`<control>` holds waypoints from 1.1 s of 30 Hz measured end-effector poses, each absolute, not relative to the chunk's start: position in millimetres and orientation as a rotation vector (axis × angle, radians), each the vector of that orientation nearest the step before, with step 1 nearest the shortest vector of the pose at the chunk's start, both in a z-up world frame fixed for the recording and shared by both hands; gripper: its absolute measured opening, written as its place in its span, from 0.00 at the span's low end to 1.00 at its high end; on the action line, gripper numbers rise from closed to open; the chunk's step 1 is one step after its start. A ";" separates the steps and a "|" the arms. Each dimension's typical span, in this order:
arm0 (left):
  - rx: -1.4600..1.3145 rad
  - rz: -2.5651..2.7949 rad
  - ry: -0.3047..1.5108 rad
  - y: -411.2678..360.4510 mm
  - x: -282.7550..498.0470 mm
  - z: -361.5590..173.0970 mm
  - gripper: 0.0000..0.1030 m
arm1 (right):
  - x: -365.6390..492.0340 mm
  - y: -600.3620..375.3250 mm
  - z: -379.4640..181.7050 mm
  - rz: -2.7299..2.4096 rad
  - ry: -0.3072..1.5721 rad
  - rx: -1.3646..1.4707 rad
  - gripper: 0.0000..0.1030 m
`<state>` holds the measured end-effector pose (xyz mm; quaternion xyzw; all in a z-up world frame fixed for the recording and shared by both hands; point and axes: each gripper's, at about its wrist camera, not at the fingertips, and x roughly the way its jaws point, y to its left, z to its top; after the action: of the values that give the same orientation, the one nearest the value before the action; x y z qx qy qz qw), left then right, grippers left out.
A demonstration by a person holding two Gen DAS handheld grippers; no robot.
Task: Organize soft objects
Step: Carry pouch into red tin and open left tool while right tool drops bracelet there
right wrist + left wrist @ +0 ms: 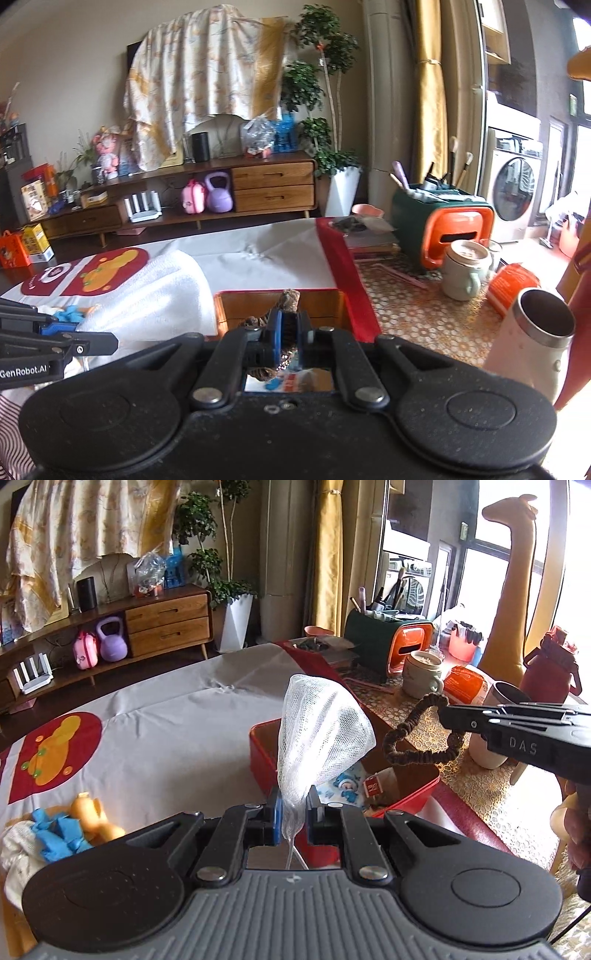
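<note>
Left gripper pinching mesh bag, long axis upright; right gripper pinching hair tie, loop dangling above red box.

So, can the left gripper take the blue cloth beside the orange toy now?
Probably not yet: the left gripper is shut on the white mesh bag, so its jaws are occupied. The blue cloth itself lies uncovered.

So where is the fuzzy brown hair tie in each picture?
Left wrist view: the brown hair tie hangs at right of centre from the right hand-held gripper, above the red box.
Right wrist view: low in the centre, the hair tie pokes up between the gripper's blue pads.
Shared landmark: the orange-fronted green organizer.
</note>
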<state>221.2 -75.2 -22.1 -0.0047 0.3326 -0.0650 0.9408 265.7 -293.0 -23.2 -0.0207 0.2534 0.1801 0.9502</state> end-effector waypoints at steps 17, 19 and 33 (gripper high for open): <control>-0.038 -0.190 0.766 -125.5 327.8 -34.9 0.11 | 304.3 -307.4 -62.3 0.315 0.606 -0.034 0.07; -0.024 -0.192 0.764 -131.3 337.5 -38.0 0.11 | 308.3 -306.3 -67.5 0.313 0.617 -0.035 0.07; 0.011 -0.214 0.862 -131.8 379.7 -87.6 0.11 | 326.5 -297.0 -95.9 0.332 0.697 -0.046 0.07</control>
<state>379.7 -131.8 -87.6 0.0055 0.4171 -0.1037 0.9029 326.5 -297.0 -95.9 -0.0227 0.3400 0.1621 0.9261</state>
